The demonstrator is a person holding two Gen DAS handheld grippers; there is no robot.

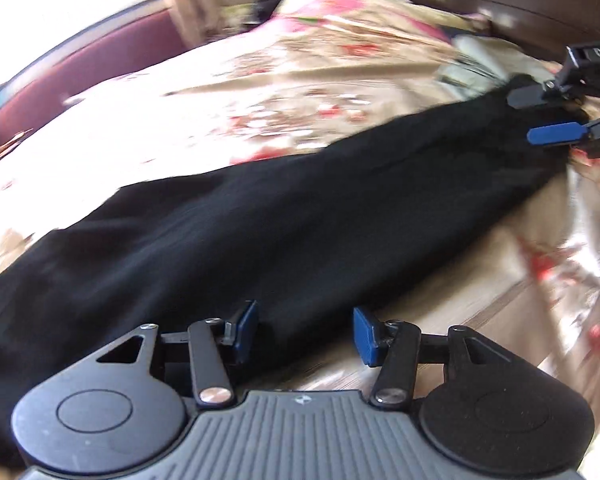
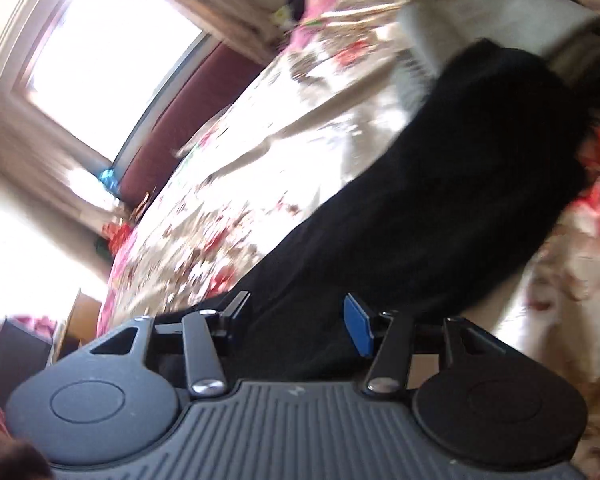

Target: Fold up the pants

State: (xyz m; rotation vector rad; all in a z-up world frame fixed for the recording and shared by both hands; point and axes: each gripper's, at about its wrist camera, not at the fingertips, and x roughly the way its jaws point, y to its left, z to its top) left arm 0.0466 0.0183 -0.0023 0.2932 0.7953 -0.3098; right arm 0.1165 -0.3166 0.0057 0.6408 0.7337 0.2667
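My left tongs stand apart with nothing pinched, poised just over the near edge of the pants. My right tongs are apart too, empty, with black cloth showing between the pads; from the left camera I see them at the far end of the garment. The pants lie stretched long and flat across the floral bedspread (already narrow, so I judge the legs are laid one over the other). I take it a hand sits at each end so both can lift together for the next fold. A pale folded item lies just beyond the far end, close enough to snag. Both views are blurred.
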